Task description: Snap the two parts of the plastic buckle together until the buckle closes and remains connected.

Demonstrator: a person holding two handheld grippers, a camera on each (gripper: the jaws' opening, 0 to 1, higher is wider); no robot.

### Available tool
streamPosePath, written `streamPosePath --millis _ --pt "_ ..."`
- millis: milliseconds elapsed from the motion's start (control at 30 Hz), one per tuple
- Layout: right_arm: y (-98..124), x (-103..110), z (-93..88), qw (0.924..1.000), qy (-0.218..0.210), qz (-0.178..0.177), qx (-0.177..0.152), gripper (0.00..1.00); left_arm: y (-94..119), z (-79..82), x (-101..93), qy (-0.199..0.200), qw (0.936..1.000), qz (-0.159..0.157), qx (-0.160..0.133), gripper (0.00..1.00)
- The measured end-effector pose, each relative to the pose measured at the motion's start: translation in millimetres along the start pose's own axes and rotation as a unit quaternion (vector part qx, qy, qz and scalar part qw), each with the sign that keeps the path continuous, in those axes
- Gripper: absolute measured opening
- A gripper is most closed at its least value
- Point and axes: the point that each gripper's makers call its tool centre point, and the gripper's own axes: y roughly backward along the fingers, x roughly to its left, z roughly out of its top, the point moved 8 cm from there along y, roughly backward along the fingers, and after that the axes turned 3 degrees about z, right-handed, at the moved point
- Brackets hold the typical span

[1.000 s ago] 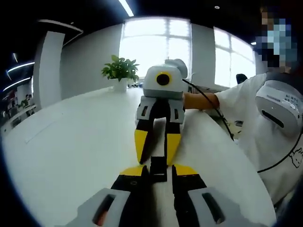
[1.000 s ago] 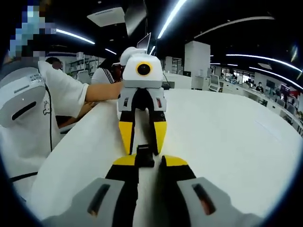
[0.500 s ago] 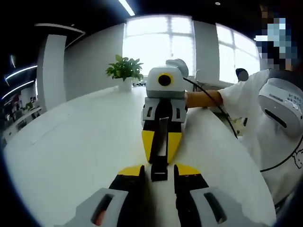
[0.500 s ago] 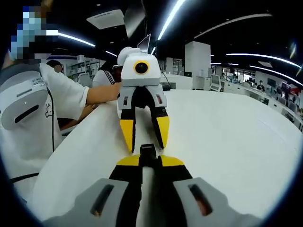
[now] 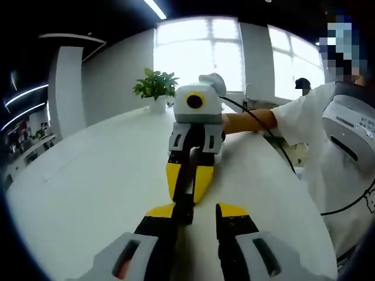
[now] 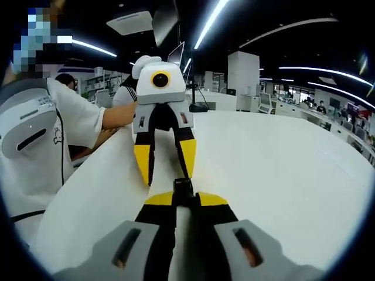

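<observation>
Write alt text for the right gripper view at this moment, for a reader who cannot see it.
The right gripper is shut on a black buckle piece over a white table. Facing it, the left gripper stands open with yellow-tipped jaws apart, held by a person in white on the left of the view.

- From the left hand-held gripper we look low along its jaws over the white table, toward bright windows and a potted plant.
- From the right hand-held gripper we look the opposite way over the table, into a dim office.
- The two views face each other closely: each has the other gripper just ahead, and the person beside the table.
</observation>
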Motion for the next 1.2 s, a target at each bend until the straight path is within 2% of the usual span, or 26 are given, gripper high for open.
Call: streamPosePath --millis 267,400,1000,1200 --pt "3.3 -16.3 -2.1 0.9999 0.000 -0.011 -0.004 0.12 4.9 -1.8 5.6 0.016 0.9994 0.032 0.000 0.24" --pt "5.5 -30.8 -2.0 0.9998 0.005 -0.021 -0.003 0.12 7.4 -3.2 8.6 0.024 0.9988 0.043 -0.003 0.24" --pt "2.6 -90.9 -1.5 0.9986 0.002 -0.050 0.018 0.12 9.3 -7.0 10.9 0.038 0.9969 0.069 -0.001 0.23" --pt "0.7 -99.8 -1.8 0.9986 -0.005 -0.051 0.012 0.12 11.4 -8.3 11.7 0.046 0.9961 0.075 -0.006 0.23"
